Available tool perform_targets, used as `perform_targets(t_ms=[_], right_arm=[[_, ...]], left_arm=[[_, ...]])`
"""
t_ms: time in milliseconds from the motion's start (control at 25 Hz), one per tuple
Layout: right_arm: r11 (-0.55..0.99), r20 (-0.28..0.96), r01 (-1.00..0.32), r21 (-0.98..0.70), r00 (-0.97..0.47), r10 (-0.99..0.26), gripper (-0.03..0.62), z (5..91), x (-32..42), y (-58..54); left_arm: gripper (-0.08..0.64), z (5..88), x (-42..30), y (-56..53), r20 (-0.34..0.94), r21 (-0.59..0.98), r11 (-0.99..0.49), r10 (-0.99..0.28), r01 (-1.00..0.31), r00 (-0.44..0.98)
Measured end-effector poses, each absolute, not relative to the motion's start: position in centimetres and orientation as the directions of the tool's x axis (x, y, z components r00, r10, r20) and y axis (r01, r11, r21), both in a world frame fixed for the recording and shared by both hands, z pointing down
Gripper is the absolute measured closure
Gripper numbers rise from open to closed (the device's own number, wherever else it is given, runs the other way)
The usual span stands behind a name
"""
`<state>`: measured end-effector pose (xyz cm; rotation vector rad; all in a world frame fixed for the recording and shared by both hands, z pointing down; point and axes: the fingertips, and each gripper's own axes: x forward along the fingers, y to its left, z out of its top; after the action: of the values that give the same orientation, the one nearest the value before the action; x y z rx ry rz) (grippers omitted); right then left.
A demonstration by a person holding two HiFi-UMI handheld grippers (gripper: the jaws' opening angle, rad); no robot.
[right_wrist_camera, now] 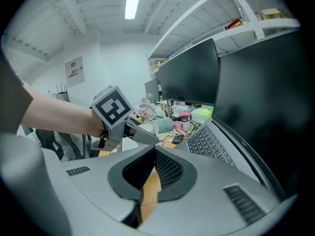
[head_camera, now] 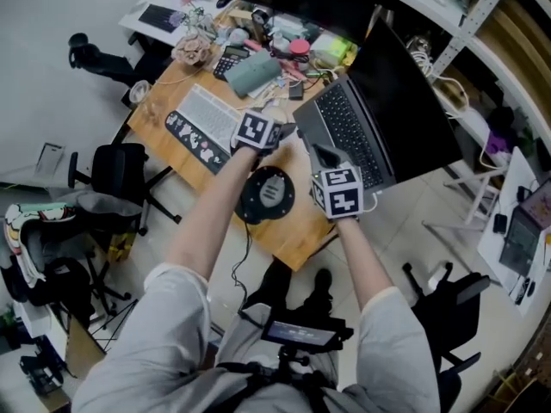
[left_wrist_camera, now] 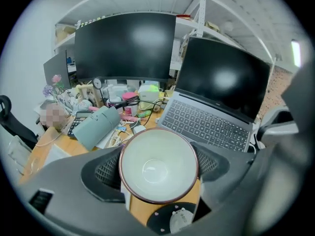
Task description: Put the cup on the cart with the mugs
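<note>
The cup (left_wrist_camera: 157, 154) is pinched across its width by the left gripper (left_wrist_camera: 158, 165). The two padded jaws are spread wide and pressed against opposite sides just under the brown rim. The mouth is turned toward the camera, so the white inside is seen to be empty. Gripped at its widest part, the cup is kept from slipping through the jaws. It appears to be carried clear of the desk (left_wrist_camera: 49, 144), since bare wood and a round black coaster (left_wrist_camera: 172, 221) show below it.

The right gripper (right_wrist_camera: 153, 154) is held just to the right of the left one, near the front edge of the laptop (head_camera: 357, 136). Its jaws are pressed together with nothing between them, only desk wood showing beyond. It is judged to be kept aside as a spare hand, out of the cup's way.

The far side of the desk is crowded with clutter, a keyboard (head_camera: 205, 120) and a monitor (left_wrist_camera: 125, 45). The cart and the mugs are seen in no view, so the carry is judged to be hardly begun.
</note>
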<state>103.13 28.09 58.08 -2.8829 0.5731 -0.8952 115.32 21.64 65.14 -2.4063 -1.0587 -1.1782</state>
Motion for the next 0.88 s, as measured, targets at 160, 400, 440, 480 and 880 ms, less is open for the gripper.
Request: perform_targets(t_ms=[160,400,440,480,880], right_arm=[[-0.913,0.516,-0.375,-0.158,0.757,-0.400,0.588,56.1,100.6,27.9],[-0.883,0.470,-0.446,-0.148,0.754,-0.459,0.588,53.6,95.9,27.7],[-0.877,0.467,-0.457,-0.149,0.749,-0.470,0.588,53.4,95.1,27.7],[-0.871,0.464,-0.468,-0.151,0.744,-0.480,0.588,53.2,94.2,27.7],[-0.829,0.427,-0.537,-0.157,0.720,-0.547,0.588,51.3,85.9,28.6]], left_arm=[[0.150,61.8,111.2,20.4,0.759,0.073,-0.700,0.501,0.710,0.417],[0.150,57.1,104.2,19.8,0.733,0.055,-0.699,0.513,0.713,0.447],[0.150,56.5,103.0,19.8,0.727,0.052,-0.699,0.516,0.713,0.453],[0.150,56.0,101.8,19.8,0.722,0.050,-0.698,0.520,0.714,0.457],[0.150,52.8,91.1,19.6,0.684,0.045,-0.718,0.528,0.694,0.503]])
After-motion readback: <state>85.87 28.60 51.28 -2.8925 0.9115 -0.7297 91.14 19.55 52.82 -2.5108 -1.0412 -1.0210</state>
